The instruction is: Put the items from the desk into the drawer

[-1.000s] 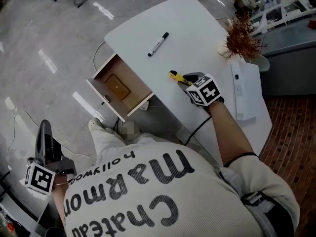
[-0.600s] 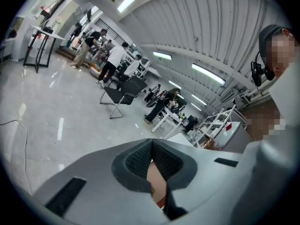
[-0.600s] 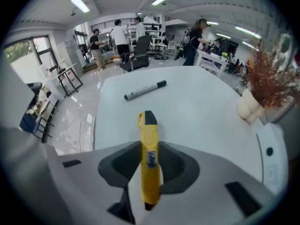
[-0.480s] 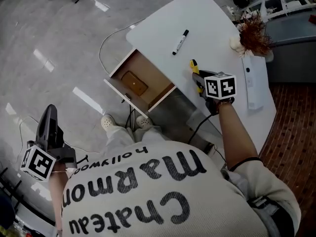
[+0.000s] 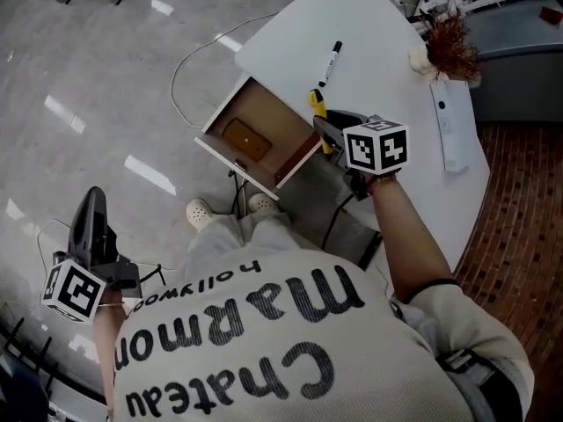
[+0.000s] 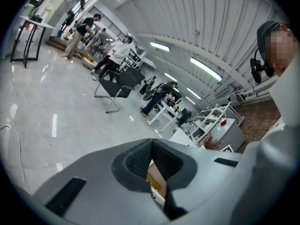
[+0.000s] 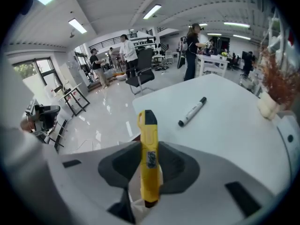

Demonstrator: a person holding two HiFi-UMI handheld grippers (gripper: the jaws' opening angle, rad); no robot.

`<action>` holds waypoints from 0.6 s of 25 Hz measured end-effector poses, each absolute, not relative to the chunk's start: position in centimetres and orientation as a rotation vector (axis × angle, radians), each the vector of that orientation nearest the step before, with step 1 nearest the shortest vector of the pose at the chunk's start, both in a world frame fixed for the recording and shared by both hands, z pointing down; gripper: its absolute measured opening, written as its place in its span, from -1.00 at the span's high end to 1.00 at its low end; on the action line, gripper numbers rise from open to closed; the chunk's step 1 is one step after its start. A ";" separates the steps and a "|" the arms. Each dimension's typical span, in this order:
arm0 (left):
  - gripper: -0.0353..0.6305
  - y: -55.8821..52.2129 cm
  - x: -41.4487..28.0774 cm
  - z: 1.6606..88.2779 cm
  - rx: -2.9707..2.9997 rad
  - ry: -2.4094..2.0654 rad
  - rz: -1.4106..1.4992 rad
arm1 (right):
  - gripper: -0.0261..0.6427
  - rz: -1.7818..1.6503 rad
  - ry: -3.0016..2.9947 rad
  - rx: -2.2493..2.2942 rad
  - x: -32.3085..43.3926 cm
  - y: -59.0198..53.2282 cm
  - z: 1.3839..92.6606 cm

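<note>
The right gripper (image 5: 327,130) is clamped on a yellow utility knife (image 5: 315,105); its own view shows both pads pressed against the knife's sides, the body standing up between them and pointing to 12 o'clock. In the head view the knife sits over the edge of the white desk (image 5: 378,51), just where the open drawer (image 5: 233,167) comes out, so the drawer lies at 9 o'clock of the gripper. The drawer is pulled out toward 8 o'clock with its top open, and a flat orange-brown item (image 5: 245,139) lies on its bottom with bare wood around it. A black marker (image 5: 330,62) lies on the desk at 12 o'clock of the knife, apart from it and near the desk's edge. Bare floor (image 5: 106,77) spreads from 8 to 11 o'clock of the drawer, crossed by a thin cable (image 5: 189,60). The left gripper (image 5: 92,202) hangs low at 7 o'clock, well apart from the desk, its pads pressed together with nothing between them.
</note>
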State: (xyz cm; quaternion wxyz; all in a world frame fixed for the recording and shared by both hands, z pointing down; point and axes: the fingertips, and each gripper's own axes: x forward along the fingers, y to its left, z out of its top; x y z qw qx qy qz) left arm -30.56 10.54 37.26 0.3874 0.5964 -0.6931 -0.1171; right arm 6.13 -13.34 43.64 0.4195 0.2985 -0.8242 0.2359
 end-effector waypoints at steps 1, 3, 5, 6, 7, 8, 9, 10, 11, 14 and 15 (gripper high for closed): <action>0.89 10.6 -30.9 37.5 1.513 -1.760 -0.305 | 0.57 0.591 -2.079 0.731 5.0 -12.8 43.6; 0.89 10.9 -31.2 38.2 1.504 -1.750 -0.316 | 0.57 0.592 -2.097 0.694 2.7 -11.7 43.9; 0.89 11.2 -31.2 38.9 1.497 -1.743 -0.312 | 0.57 0.592 -2.104 0.655 0.9 -10.6 44.8; 0.89 11.3 -31.0 39.1 1.496 -1.739 -0.309 | 0.57 0.589 -2.103 0.632 0.2 -10.1 45.4; 0.89 11.4 -30.8 39.5 1.496 -1.736 -0.306 | 0.57 0.588 -2.100 0.607 -0.5 -9.6 46.2; 0.89 11.5 -30.6 39.8 1.497 -1.732 -0.304 | 0.57 0.588 -2.096 0.580 -1.2 -9.0 47.0; 0.89 11.5 -30.3 40.2 1.497 -1.729 -0.305 | 0.57 0.589 -2.089 0.552 -1.8 -8.6 48.0; 0.89 11.6 -30.2 40.7 1.496 -1.727 -0.310 | 0.57 0.591 -2.077 0.526 -2.4 -8.2 49.2; 0.89 11.7 -30.1 41.2 1.492 -1.726 -0.317 | 0.57 0.595 -2.059 0.506 -3.0 -7.8 50.5; 0.89 11.8 -30.2 42.9 1.490 -1.731 -0.337 | 0.57 0.617 -1.986 0.471 -4.1 -6.9 55.3; 0.89 11.7 -30.2 43.3 1.496 -1.737 -0.341 | 0.57 0.618 -1.960 0.460 -4.2 -6.7 57.1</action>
